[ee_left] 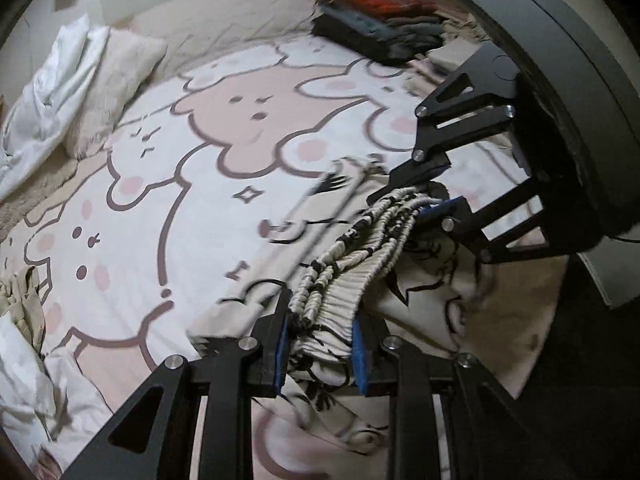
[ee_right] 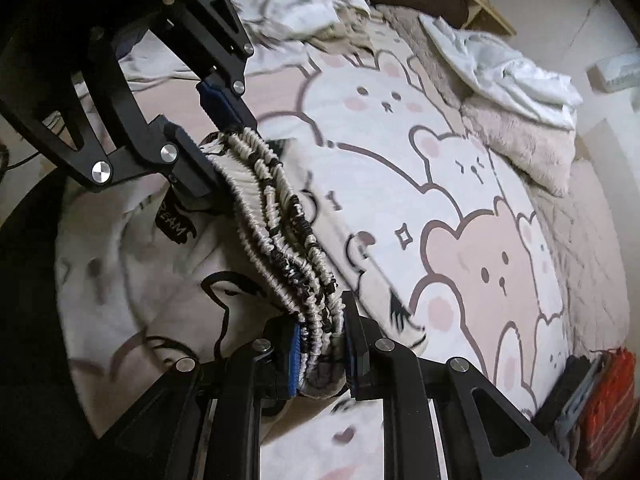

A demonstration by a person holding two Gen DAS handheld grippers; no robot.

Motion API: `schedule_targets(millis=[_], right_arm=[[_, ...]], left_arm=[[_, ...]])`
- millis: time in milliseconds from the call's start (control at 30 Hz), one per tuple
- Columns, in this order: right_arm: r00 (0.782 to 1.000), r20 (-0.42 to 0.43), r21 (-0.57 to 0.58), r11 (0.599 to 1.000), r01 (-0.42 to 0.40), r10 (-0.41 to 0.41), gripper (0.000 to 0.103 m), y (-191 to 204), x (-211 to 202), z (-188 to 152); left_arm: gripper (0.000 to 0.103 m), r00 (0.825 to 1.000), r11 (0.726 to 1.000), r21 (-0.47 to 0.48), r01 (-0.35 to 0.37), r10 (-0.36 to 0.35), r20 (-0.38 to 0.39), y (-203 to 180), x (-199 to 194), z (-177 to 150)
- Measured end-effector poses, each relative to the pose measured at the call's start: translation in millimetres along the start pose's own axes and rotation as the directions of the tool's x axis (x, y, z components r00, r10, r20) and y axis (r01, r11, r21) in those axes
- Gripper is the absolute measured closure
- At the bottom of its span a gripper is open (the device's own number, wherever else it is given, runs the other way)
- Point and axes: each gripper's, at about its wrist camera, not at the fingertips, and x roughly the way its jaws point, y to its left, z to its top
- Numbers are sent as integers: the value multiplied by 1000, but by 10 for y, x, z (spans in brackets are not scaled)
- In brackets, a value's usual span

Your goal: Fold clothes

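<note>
Both tongs clench the gathered elastic waistband (ee_left: 340, 272) of cream printed trousers (ee_right: 132, 280) at the bed's near edge: left tongs (ee_left: 320, 354) on one end, right tongs (ee_right: 320, 356) on the other. Beyond the waistband, the bear-print bedspread (ee_left: 168, 168) lies open. A folded stack (ee_left: 376, 20) sits at its far corner, crumpled white laundry (ee_right: 516, 68) along its far side.

Blurring along the garment (ee_left: 352, 184) where it trails onto the bedspread (ee_left: 180, 200), print unreadable. Hiding the waistband (ee_right: 320, 344) ends behind blue pads. Cutting off the folded stack (ee_right: 600, 400) at the frame's edge.
</note>
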Motion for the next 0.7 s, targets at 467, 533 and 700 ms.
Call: schedule_targets(millis=[467,533,700], right_arm=[[996,-63,315,948,-44,67,32,-609,906,-36],[998,-19,416,908,-50,63,32,-744,781,-159],[990,43,511,855,95,-136,32,-818,271,-557]], left_arm=[[52,996,964,-265,22,-44,-79,835,710,104],[47,999,951,-309,5,-20,-45,906,607,48],[47,976,975,-87,-206,211,57,372,131,-172]])
